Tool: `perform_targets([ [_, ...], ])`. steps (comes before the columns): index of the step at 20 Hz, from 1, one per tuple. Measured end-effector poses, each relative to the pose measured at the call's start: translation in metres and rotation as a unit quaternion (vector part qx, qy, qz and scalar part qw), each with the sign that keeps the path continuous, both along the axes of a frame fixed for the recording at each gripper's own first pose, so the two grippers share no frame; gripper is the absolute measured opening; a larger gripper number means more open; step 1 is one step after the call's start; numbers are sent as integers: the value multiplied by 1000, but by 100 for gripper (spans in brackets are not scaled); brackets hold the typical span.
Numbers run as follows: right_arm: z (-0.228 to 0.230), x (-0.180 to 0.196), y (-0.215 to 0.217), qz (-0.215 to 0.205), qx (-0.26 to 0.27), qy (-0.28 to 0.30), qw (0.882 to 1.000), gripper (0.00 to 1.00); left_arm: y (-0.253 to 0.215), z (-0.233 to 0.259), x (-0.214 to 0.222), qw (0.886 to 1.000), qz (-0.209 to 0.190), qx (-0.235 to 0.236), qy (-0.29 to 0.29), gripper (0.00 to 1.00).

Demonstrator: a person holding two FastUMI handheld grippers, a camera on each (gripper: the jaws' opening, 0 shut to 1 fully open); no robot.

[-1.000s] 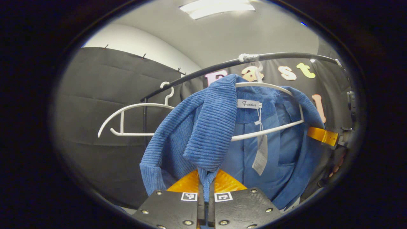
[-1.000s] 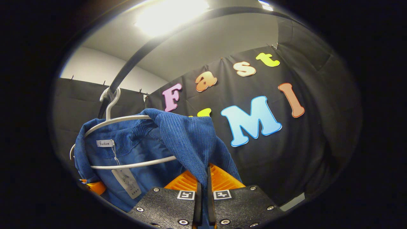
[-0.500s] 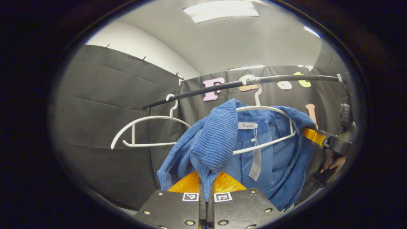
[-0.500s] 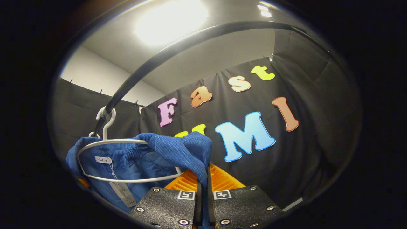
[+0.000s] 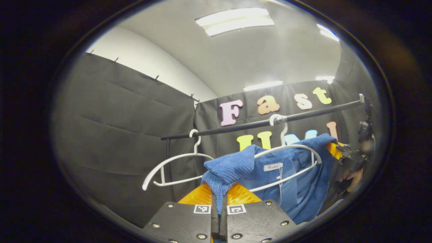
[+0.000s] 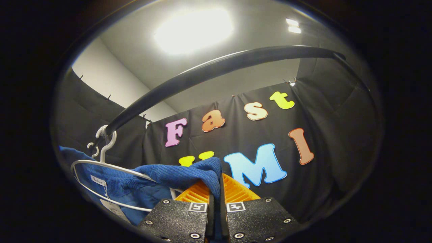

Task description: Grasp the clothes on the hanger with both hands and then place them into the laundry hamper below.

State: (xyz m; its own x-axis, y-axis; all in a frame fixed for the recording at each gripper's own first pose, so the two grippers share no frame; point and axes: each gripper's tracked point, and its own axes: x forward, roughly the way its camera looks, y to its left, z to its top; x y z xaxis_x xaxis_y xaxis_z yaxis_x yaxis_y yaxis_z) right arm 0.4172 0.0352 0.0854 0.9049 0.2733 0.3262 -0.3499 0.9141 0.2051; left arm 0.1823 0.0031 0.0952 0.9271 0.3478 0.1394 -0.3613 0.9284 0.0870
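A blue ribbed jacket [image 5: 297,182] drapes over a white hanger [image 5: 290,148] that hooks on a black rail [image 5: 256,125]. My left gripper [image 5: 218,202] is shut on a fold of the jacket's near shoulder, which bunches just above the fingers. In the right gripper view, my right gripper [image 6: 215,199] is shut on the jacket's [image 6: 179,175] other shoulder, stretched off the hanger [image 6: 101,165] toward me. The right gripper [image 5: 341,153] and the hand holding it also appear at the far right of the left gripper view.
A second, bare white hanger [image 5: 175,162] hangs on the rail to the left of the jacket. The rail's black upright post [image 5: 168,165] stands behind it. The rail [image 6: 216,71] arcs overhead in the right gripper view. Black cloth walls close the booth.
Both grippers have pulled back from the rail with the jacket shoulders still held. The jacket and hanger now look smaller and lower in both views, and the shoulders have slid further off the hanger.
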Motion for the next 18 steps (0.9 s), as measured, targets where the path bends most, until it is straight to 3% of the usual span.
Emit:
perform_targets([
  [1, 0, 1, 0, 0, -2, -2, 1000, 5, 7, 5, -2, 1000, 0, 6, 0, 2],
  [2, 1, 2, -1, -1, -3, -4, 1000, 7, 13, 9, -2, 1000, 0, 9, -1, 9],
  [4, -2, 6, 1, 0, -8, -3, 1000, 7, 25, 14, 3, 1000, -1, 9, -1, 9],
  [5, -4, 9, 1, 1, -11, -1, 1000, 6, 30, 15, 7, 1000, -3, 7, 1, 2],
  [6, -6, 9, 4, 1, -15, 0, 1000, 6, 34, 16, 9, 1000, -7, 5, 2, 2],
  [7, -8, 9, 5, 1, -18, 2, 1000, 6, 38, 19, 11, 1000, -12, 4, 2, 9],
  [10, -14, 11, 7, 3, -28, 5, 1000, 6, 53, 22, 20, 1000, -27, 5, 13, 9],
  [17, -28, 16, 7, 9, -50, 8, 999, 6, 93, -10, 47, 994, -70, -25, 74, 9],
  [18, -29, 15, 5, 7, -54, 9, 999, 6, 94, -16, 51, 993, -73, -28, 85, 2],
])
